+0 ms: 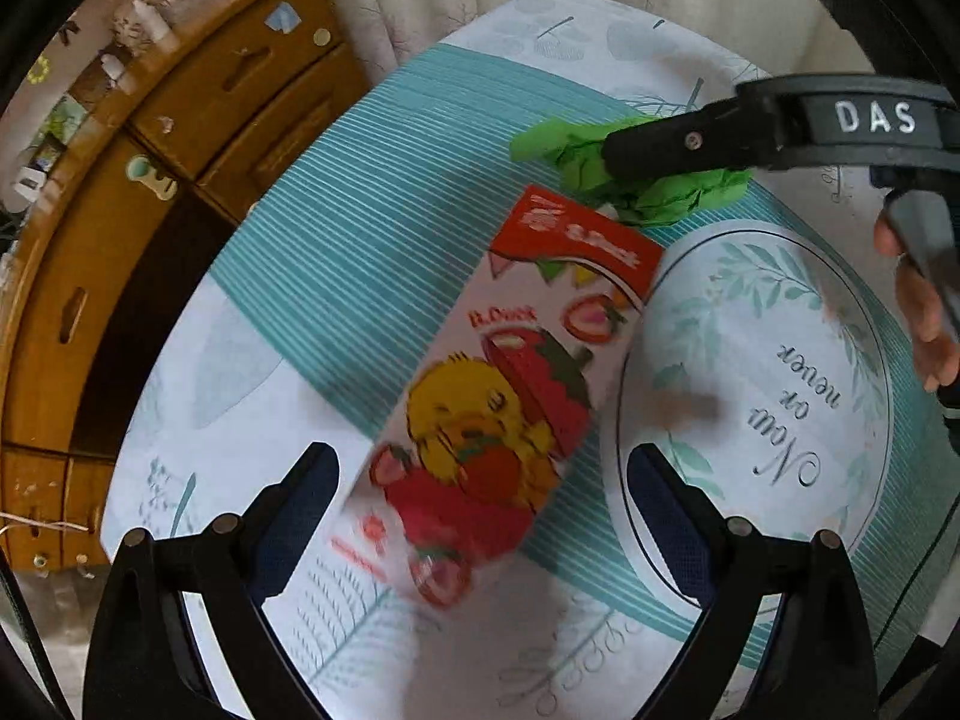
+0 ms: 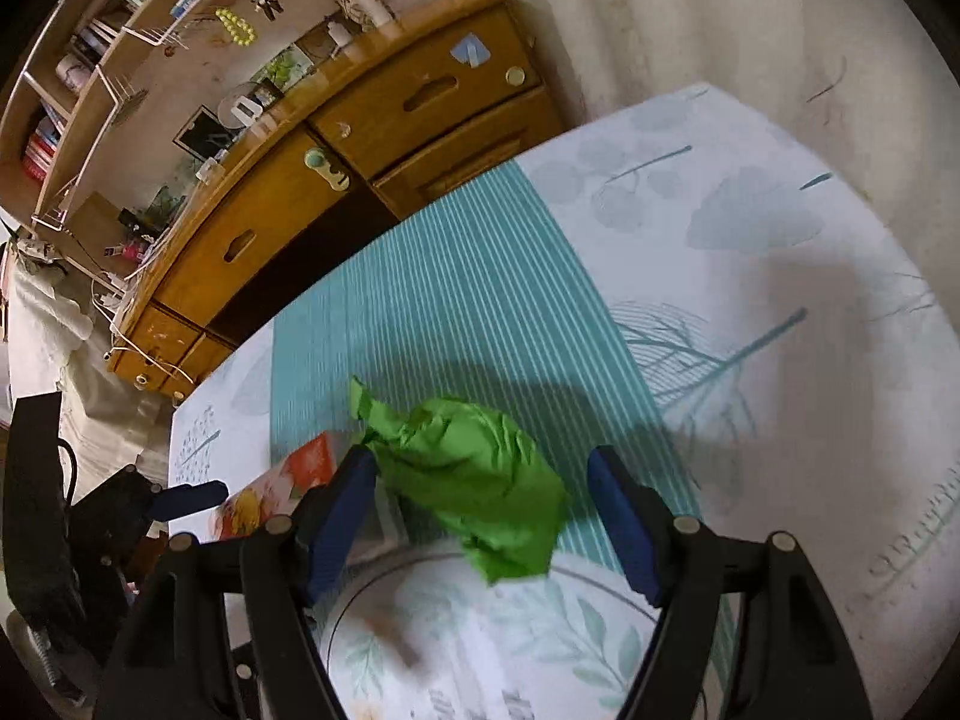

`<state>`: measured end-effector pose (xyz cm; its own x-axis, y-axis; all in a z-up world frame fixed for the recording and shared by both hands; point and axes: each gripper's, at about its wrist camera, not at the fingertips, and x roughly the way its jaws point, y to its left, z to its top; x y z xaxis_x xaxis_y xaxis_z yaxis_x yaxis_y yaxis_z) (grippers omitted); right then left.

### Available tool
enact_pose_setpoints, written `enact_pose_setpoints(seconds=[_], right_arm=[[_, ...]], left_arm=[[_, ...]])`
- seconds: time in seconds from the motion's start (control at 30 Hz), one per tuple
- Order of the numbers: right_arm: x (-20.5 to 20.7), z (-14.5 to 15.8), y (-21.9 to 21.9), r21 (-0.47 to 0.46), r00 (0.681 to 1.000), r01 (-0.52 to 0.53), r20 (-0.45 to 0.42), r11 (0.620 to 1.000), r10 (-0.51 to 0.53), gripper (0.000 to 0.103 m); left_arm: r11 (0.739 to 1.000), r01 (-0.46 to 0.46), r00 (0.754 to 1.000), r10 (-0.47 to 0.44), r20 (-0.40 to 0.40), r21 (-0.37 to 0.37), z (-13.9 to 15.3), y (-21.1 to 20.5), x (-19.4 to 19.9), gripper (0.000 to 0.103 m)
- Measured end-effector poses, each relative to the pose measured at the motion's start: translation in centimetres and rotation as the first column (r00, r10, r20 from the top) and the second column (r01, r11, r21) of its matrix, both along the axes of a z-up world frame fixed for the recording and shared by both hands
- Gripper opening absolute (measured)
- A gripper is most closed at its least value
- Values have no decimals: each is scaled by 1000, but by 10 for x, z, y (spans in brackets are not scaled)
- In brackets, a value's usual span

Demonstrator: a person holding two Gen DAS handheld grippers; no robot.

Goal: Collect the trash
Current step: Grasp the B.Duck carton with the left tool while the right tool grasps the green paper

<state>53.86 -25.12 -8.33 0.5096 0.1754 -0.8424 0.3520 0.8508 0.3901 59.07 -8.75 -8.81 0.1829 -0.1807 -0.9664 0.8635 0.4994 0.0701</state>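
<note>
Our left gripper hangs over the table with its fingers spread wide, and the strawberry-and-duck snack carton lies flat on the cloth in the gap between them, touched by neither blue pad as far as we can see; the carton is blurred at its near end. Our right gripper is likewise spread apart, with the crumpled green paper sitting between its fingers. The left blue pad is right against the wad's edge, while the right pad stands clear of it, so nothing is clamped. In the left wrist view we see the same green paper partly under the right gripper's black finger, just beyond the carton's red top end, with the carton and wad almost touching. Both pieces of trash rest on the table, on the teal striped band of its cloth that runs across the middle. Beside the carton, a white printed oval with leaf sprigs and lettering covers the near right part of the table. Past the table's far left edge stands a wooden cabinet with drawers, and a pale curtain hangs behind the far edge.
</note>
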Motion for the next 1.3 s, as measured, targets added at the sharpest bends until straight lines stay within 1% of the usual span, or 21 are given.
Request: enact_pose_setpoints(seconds=[0.03, 0.07, 0.13, 0.2, 0.27, 0.3, 0.4, 0.47, 0.5, 0.53, 0.6, 0.63, 0.7, 0.73, 0.77, 0.87, 0.93, 1.03, 1.1, 1.13, 1.3], right_arm=[[1, -2, 0, 12, 1000, -5, 3, 1000, 5, 58], [2, -6, 0, 39, 1000, -12, 6, 999, 12, 51], [-3, -6, -1, 56, 1000, -4, 25, 998, 3, 45], [-11, -6, 2, 59, 999, -9, 31, 998, 7, 43], [-19, -5, 3, 50, 999, -8, 32, 999, 6, 42], [-25, -4, 5, 41, 999, -5, 33, 999, 3, 41], [-42, -2, 7, 40, 999, 20, 31, 999, -21, 40], [-55, -1, 7, 46, 999, 43, 31, 998, -44, 40], [-62, 0, 8, 51, 998, 54, 34, 997, -56, 39], [-68, 0, 9, 55, 997, 64, 38, 996, -66, 39], [-77, 1, 11, 54, 996, 74, 39, 996, -76, 39], [-83, 3, 14, 53, 996, 79, 42, 995, -81, 39], [-92, 6, 19, 62, 995, 86, 52, 994, -89, 39], [-98, 7, 21, 67, 994, 91, 58, 994, -95, 39], [-102, 8, 24, 71, 993, 95, 63, 993, -99, 39], [-117, 14, 33, 74, 991, 104, 76, 992, -110, 39], [-127, 18, 38, 84, 990, 107, 83, 991, -114, 39], [-147, 27, 45, 108, 988, 112, 94, 988, -123, 39], [-157, 32, 49, 121, 988, 108, 99, 987, -120, 39], [-166, 38, 52, 126, 988, 98, 105, 987, -112, 39], [-203, 62, 62, 100, 989, 47, 132, 994, -61, 39]], left_arm=[[1000, 0, 1000, 0, -6, 2, -2, -1, 4, 96], [1000, -4, 1000, 4, -16, 5, -5, -2, 8, 96], [1000, -19, 999, 20, -38, 4, -10, -5, 13, 96], [999, -40, 996, 39, -75, -11, -14, -6, 18, 96], [996, -81, 992, 78, -96, -25, -20, -6, 23, 96], [993, -108, 991, 104, -83, -43, -19, -5, 25, 96], [984, -167, 983, 161, -82, -66, -19, -2, 29, 96], [975, -206, 977, 201, -71, -85, -17, 2, 29, 92], [970, -224, 974, 219, -57, -98, -15, 4, 24, 83], [964, -241, 970, 237, -47, -109, -12, 7, 21, 70], [953, -276, 961, 271, -51, -128, -7, 11, 18, 53], [942, -306, 951, 298, -79, -138, -5, 15, 17, 53], [903, -386, 919, 358, -166, -187, -3, 31, 15, 53], [893, -404, 910, 372, -182, -198, -3, 34, 16, 53], [881, -425, 901, 392, -183, -206, -3, 39, 10, 53], [872, -440, 897, 418, -143, -214, 5, 48, -11, 53], [862, -450, 893, 428, -141, -234, 13, 53, -26, 53], [836, -477, 879, 455, -144, -271, 28, 63, -53, 53], [818, -495, 869, 477, -135, -294, 39, 66, -74, 53], [804, -507, 861, 492, -132, -310, 47, 71, -87, 53], [745, -564, 820, 558, -132, -356, 73, 91, -146, 53]])
